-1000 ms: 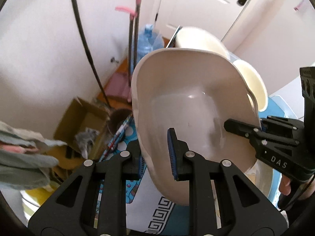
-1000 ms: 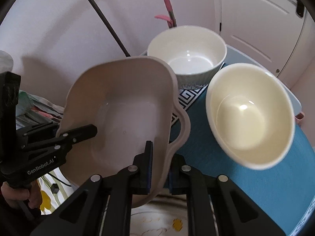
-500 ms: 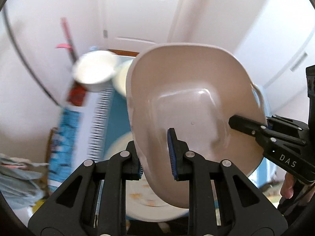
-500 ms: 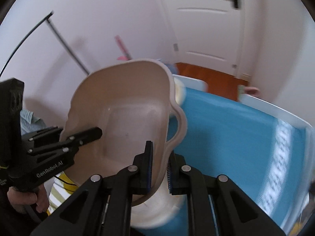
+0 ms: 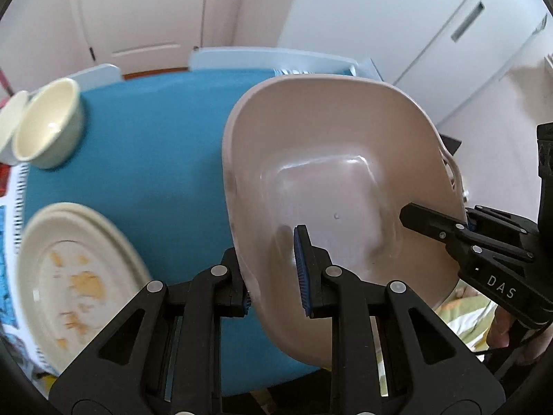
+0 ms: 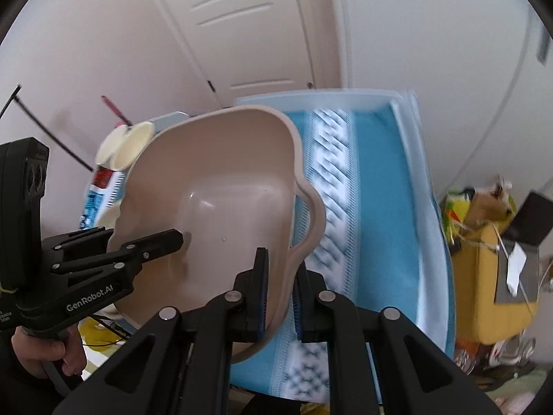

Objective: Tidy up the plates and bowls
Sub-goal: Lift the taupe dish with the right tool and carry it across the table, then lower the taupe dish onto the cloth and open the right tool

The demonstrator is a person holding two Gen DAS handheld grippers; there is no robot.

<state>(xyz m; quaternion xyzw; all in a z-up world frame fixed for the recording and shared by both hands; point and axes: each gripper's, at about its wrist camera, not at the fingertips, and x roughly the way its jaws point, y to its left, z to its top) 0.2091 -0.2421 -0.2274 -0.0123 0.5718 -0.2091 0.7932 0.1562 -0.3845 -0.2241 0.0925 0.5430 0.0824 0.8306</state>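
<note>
A beige plastic basin (image 5: 338,180) with side handles hangs tilted in the air above the blue-clothed table (image 5: 155,131). My left gripper (image 5: 273,273) is shut on its near rim. My right gripper (image 6: 279,294) is shut on the opposite rim, next to a handle; the basin also shows in the right wrist view (image 6: 214,193). A cream bowl (image 5: 48,128) and a white bowl (image 5: 10,131) stand at the table's far left. A cream plate (image 5: 72,276) with food scraps lies at the near left.
White doors (image 5: 145,17) and a pale cabinet (image 5: 432,34) stand behind the table. In the right wrist view a yellow bin (image 6: 490,283) with clutter sits on the floor to the right of the table's patterned blue cloth (image 6: 373,207).
Both grippers have swung the basin to the right, away from the two bowls and across the table. The bowls, close in front a second ago, now lie far to the left.
</note>
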